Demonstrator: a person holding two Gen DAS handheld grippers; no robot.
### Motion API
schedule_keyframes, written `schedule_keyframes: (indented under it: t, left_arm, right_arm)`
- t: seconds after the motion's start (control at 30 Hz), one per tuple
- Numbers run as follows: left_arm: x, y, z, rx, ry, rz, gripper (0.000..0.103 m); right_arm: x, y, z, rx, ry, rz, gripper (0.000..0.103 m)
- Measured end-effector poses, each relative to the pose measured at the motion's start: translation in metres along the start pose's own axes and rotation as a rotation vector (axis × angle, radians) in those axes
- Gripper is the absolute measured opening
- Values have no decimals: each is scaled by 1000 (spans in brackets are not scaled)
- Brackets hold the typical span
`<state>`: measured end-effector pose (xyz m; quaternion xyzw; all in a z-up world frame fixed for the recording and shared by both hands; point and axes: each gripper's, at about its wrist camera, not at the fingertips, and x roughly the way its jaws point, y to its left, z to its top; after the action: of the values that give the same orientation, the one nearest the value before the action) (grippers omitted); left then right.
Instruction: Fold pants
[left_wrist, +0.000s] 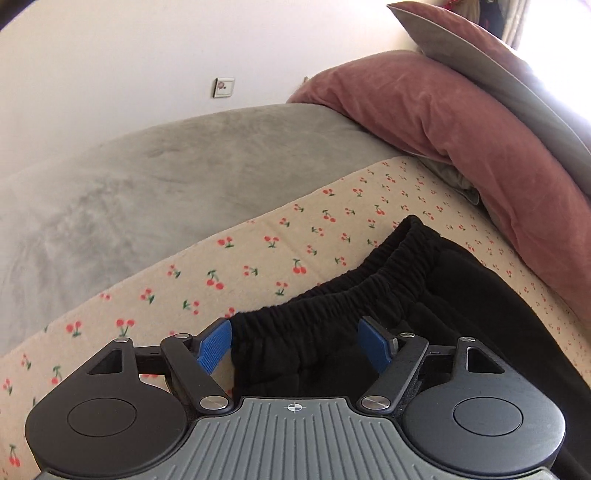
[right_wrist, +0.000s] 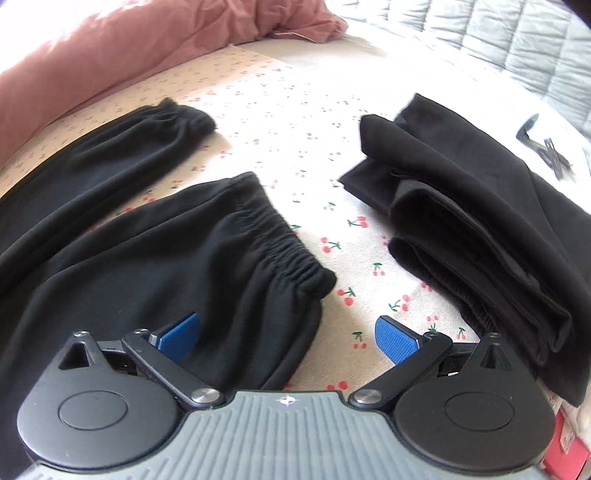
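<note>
Pants (right_wrist: 155, 236) lie flat on the cherry sheet (right_wrist: 295, 110), black and unfolded.
Left gripper (left_wrist: 295, 341) is wide apart around the waistband (left_wrist: 332, 291), not pinching it. Right gripper (right_wrist: 291, 338) is wide apart at one leg cuff (right_wrist: 288, 254). Folded black clothes (right_wrist: 472, 221) sit beside it.

Black pants (right_wrist: 155, 251) flat on bed, legs apart, cuffs elasticated.

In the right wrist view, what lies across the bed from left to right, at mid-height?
Far trouser leg → near trouser leg with its gathered cuff → bare strip of cherry-print sheet → stack of folded black clothes → small dark clips near the right edge.
</note>
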<state>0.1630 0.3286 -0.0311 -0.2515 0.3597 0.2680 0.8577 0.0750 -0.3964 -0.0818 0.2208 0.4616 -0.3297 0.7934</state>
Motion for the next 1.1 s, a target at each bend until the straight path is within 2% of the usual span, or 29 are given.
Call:
schedule_keyframes:
  t: [0.07,0.1,0.13,0.17,0.2,0.27,0.3,0.37,0.4,0.43,0.47,0.5,0.53,0.6,0.73,0.83,0.93,0.97,1.03,1.1]
  left_arm:
    - [-17,11,-4,-49,-14,-26,73]
    - [-30,17,-6,-69,-58,-28,73]
    - [-37,20,-8,-73,-91,-18,73]
    - [-42,22,-11,-74,-111,-1,73]
    - [-43,22,-15,-67,-101,-3,73]
    - [-38,22,-24,-63,-37,-47,73]
    - [-33,23,-30,-68,-19,-59,73]
    - [-22,21,-41,-47,-34,-55,71]
    - [-18,20,-47,-35,-50,-59,65]
    - [-14,20,-53,-23,-50,-79,44]
    - [-8,19,-58,-7,-21,-97,28]
    - [-5,20,-59,-2,-8,-82,1]
    - [-3,22,-60,-5,-11,-65,1]
    - [-10,32,-59,-47,-22,-82,1]
    - [-51,41,-59,-34,-99,-110,1]
    - [-52,42,-60,-19,-95,-111,1]
    - [-25,39,-63,10,-24,-82,2]
    - [-17,43,-65,-4,16,-71,8]
    - [-18,52,-64,-57,30,-84,13]
    - [-29,57,-59,-95,24,-115,13]
  right_arm:
    - [13,-10,1,70,56,50,80]
    - [13,-10,0,77,43,45,80]
    - [11,-8,1,69,13,43,72]
    - [10,-6,1,61,-3,52,58]
    - [9,-5,1,66,-7,65,50]
    - [5,-4,1,82,-17,107,21]
    - [4,-4,2,97,-18,114,16]
    - [-2,-7,5,152,-35,142,7]
    - [-9,-12,6,173,-56,151,6]
    - [-16,-15,9,189,-86,164,6]
    - [-21,-18,11,199,-105,180,6]
    - [-26,-21,13,213,-118,196,6]
    - [-29,-24,15,224,-122,207,6]
    - [-28,-29,18,258,-106,220,5]
    - [-36,-47,16,378,-103,288,3]
    - [-38,-38,17,308,-128,222,4]
    - [-18,-32,13,307,-35,159,5]
    - [-16,-31,11,307,-20,136,8]
    - [-29,-21,8,240,-68,95,13]
    - [-56,-3,1,108,-186,61,25]
